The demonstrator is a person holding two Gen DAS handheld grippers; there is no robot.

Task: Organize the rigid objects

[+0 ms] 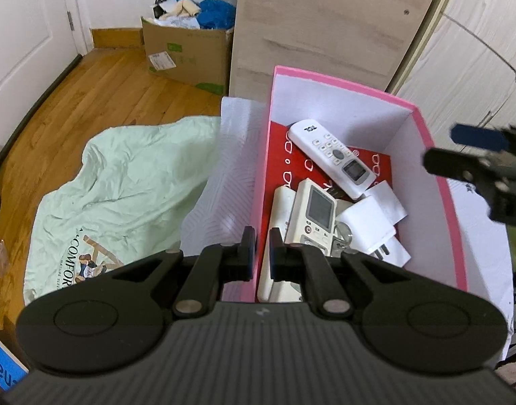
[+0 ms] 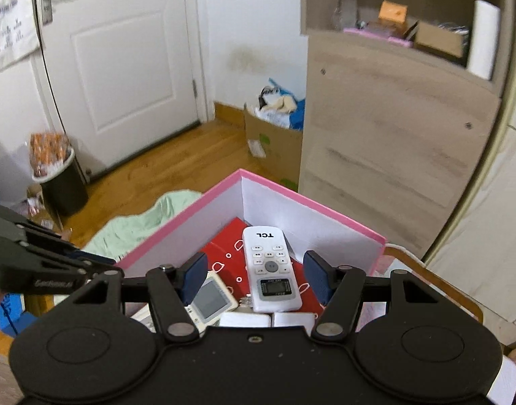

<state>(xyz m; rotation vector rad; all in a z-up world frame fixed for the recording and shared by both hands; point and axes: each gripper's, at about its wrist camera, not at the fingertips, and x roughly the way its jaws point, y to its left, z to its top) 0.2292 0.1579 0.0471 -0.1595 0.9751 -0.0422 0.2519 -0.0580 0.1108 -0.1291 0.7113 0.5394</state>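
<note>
Left wrist view shows the left gripper [image 1: 261,249] pinching the pink box [image 1: 440,182] wall, with white adapters [image 1: 369,222] inside. Right wrist view alone reads "TCL" on the white remote [image 2: 269,270], lying in the box below the spread, empty right gripper [image 2: 254,278].

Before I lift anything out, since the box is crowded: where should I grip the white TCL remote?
Probably across the TCL remote at its narrow width, near the button section, coming from above with the open right gripper. It lies face up on top of the pile in the pink box, its long sides apparently exposed, with its display end resting on the white adapters.
</note>
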